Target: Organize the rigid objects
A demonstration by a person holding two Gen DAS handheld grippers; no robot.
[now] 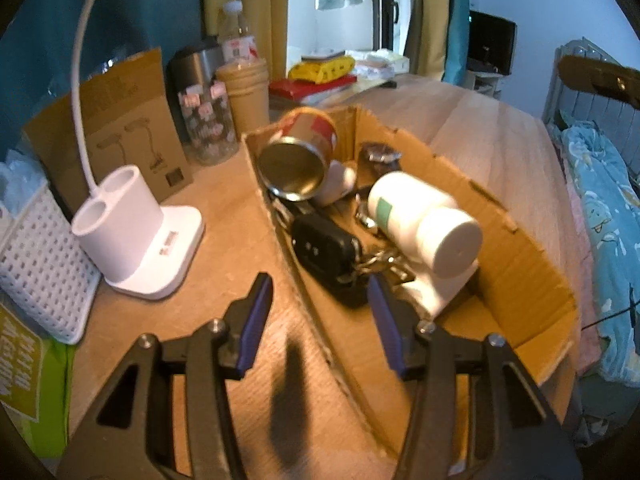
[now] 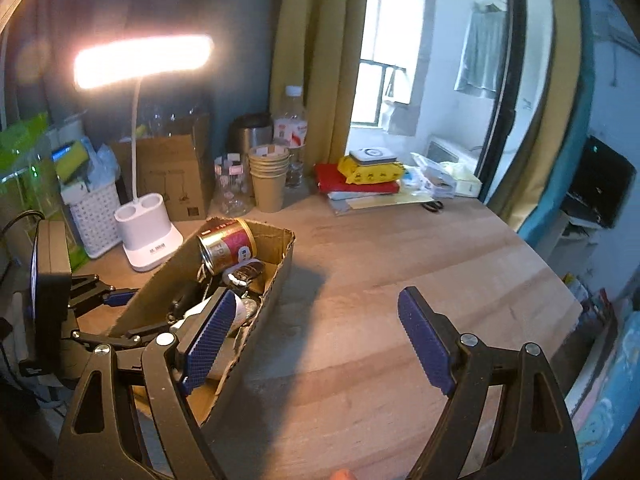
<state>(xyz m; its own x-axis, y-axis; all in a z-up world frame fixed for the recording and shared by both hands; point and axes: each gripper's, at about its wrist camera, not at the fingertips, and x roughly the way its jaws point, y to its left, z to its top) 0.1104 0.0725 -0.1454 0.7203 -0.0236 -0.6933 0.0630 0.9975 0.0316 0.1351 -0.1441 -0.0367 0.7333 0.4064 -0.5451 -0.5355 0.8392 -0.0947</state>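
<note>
On the far left of the bench (image 2: 400, 272) stands a white perforated basket (image 1: 44, 280), and just beside it a white desk lamp (image 1: 136, 236) with two round holders in its base; its head glows in the right wrist view. Behind the lamp leans a brown carton (image 1: 120, 120), then a clear printed jar (image 1: 206, 124), a stack of paper cups (image 1: 244, 96), a steel canister and a water bottle (image 1: 237, 32).

The left tongs (image 1: 320, 312) hover with their blue pads apart, straddling the near left wall of the open cardboard box (image 1: 520, 280); nothing is pressed between them.

Inside the box lie the rigid things: a red and gold tin can (image 1: 300, 152) tipped on its side at the far end, a black car key (image 1: 324, 248) with a metal key ring, and a white bottle (image 1: 424, 220) lying on its side over a white stand.

The right tongs (image 2: 316, 336) stand wide apart and empty, the left pad over the box edge, the right pad above bare wood. Farther back on the right lie a yellow packet (image 2: 372, 172) on red and pale folders, and scissors (image 2: 434, 205).
</note>
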